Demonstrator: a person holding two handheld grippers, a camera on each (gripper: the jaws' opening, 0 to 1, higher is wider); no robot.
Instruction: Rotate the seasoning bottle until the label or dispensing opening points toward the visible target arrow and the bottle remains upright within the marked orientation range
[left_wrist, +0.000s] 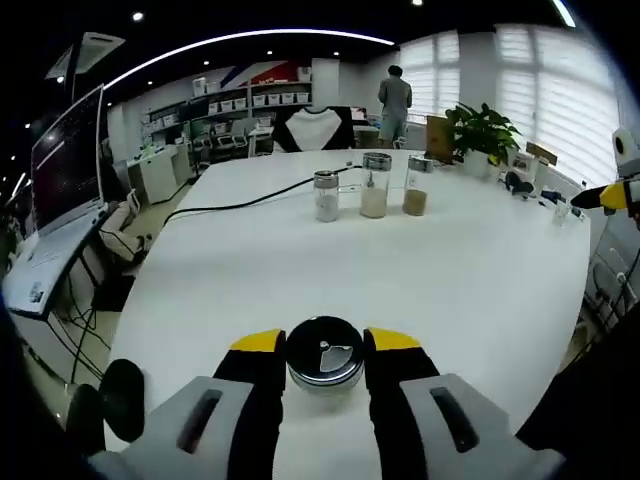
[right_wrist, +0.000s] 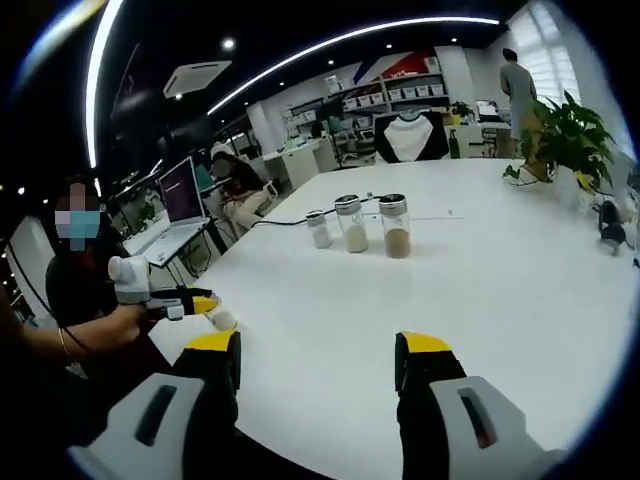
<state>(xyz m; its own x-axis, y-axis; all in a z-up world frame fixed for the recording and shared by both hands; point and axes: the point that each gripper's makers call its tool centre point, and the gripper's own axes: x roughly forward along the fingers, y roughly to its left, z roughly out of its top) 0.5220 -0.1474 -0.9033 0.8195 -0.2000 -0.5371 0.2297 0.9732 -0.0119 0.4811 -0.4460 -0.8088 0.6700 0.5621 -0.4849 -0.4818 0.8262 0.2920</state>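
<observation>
**Left claw bracketing the seasoning bottle**

Sitting low centre in the left gripper view, the seasoning bottle (left_wrist: 325, 352) is standing upright on the white table (left_wrist: 400, 280), the left gripper (left_wrist: 325, 345) closing its yellow-tipped jaws against both sides. Three seasoning jars (left_wrist: 372, 192) are lining up upper centre. The right gripper (right_wrist: 318, 352) is hovering wide open, holding nothing.

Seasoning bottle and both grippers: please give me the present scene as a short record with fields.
bottle: seasoning bottle with metal lid, upright on the white table, between the left gripper's jaws
left gripper: jaws close on both sides of the bottle
right gripper: open, holds nothing, above the table
other bottles: three bottles in a row farther along the table
cable: black cable running to the row
plant: potted plant at the far edge
target arrow: cannot be made out
</observation>
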